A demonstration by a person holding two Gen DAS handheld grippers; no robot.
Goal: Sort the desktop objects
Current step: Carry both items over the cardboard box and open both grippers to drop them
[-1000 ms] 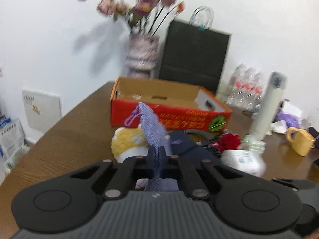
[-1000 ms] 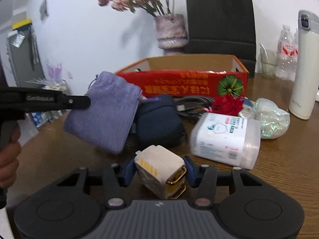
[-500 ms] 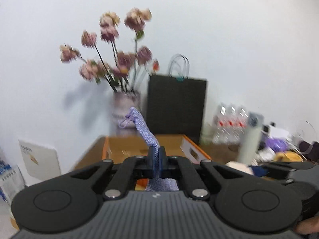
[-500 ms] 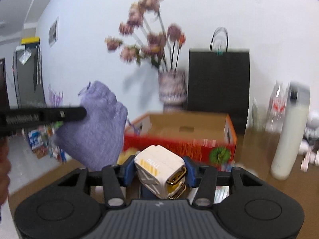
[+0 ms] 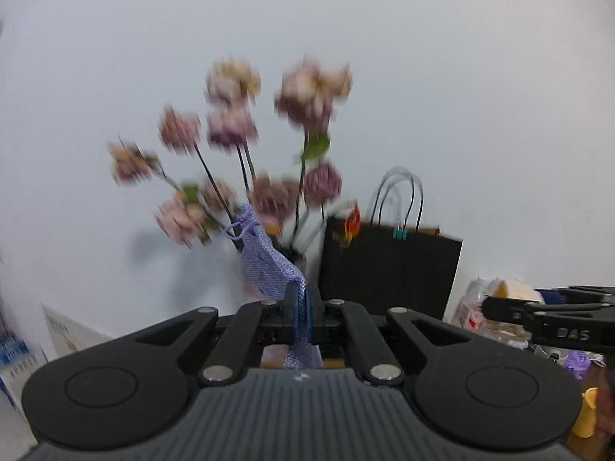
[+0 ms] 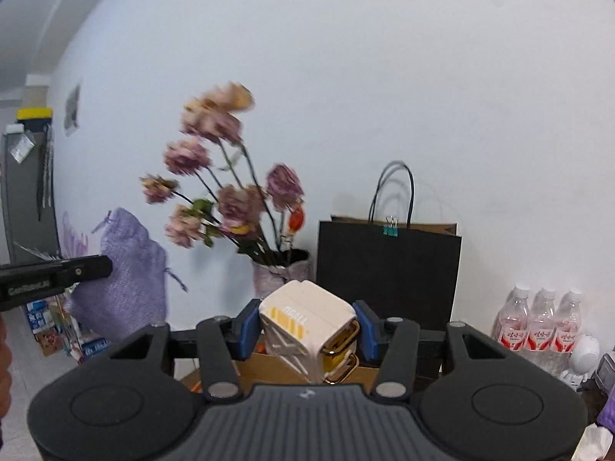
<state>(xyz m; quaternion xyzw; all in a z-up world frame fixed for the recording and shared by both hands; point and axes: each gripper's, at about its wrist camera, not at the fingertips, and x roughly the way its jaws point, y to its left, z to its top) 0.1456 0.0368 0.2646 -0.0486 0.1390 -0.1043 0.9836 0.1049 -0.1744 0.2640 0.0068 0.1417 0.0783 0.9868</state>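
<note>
My left gripper (image 5: 302, 301) is shut on a purple drawstring pouch (image 5: 265, 259) and holds it high, level with the flowers. The pouch (image 6: 128, 286) and the left gripper (image 6: 92, 268) also show at the left of the right wrist view. My right gripper (image 6: 305, 324) is shut on a white cube-shaped charger (image 6: 307, 326) with yellow stripes and gold prongs, held above the cardboard box (image 6: 276, 368). The right gripper (image 5: 496, 307) shows at the right edge of the left wrist view.
A vase of dried pink flowers (image 6: 276, 272) and a black paper bag (image 6: 388, 269) stand by the white wall. Water bottles (image 6: 538, 326) stand at the right. A yellow mug (image 5: 584, 413) shows low right in the left wrist view.
Both grippers have risen and tilted upward, still holding the pouch and the charger. The table and the objects on it have dropped out of view.
</note>
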